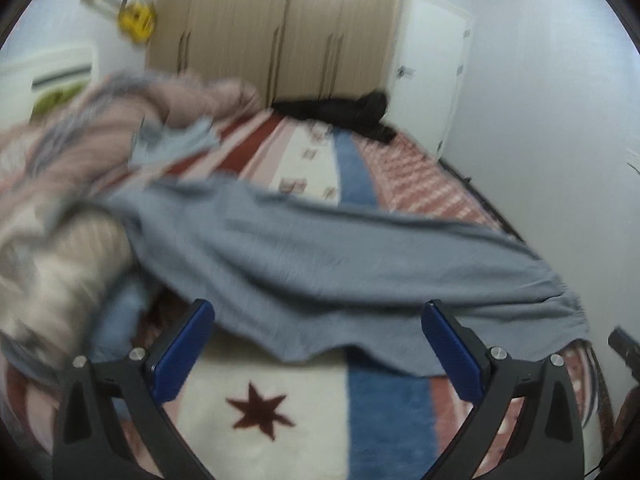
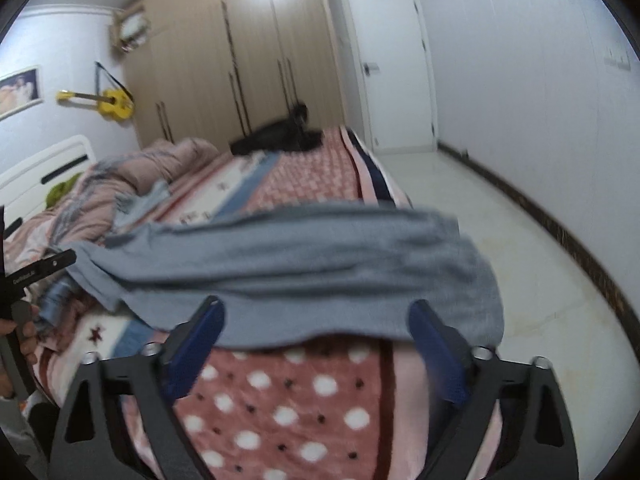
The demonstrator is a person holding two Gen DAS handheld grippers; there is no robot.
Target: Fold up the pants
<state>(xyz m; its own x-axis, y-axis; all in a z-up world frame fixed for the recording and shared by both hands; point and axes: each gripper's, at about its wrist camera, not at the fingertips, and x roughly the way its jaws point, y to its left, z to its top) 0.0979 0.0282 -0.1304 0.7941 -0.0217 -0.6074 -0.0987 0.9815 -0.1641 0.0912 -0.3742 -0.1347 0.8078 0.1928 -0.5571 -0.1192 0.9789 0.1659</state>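
Left wrist view: left claw [image 1: 318, 354] spread wide, blue pads apart, holding nothing. Grey pants [image 1: 340, 264] lie crosswise on bed blanket [image 1: 280, 420], just ahead of pads. Right claw [image 2: 316, 344] likewise wide apart, empty; pants [image 2: 288, 264] overhang bed edge.

The right claw [image 2: 316, 332] gapes wide over the dotted blanket [image 2: 288, 404], just short of the grey pants [image 2: 288, 264].

pants [image 1: 340, 264] | grey, rumpled | spread crosswise on patterned bed blanket [image 1: 304, 412]
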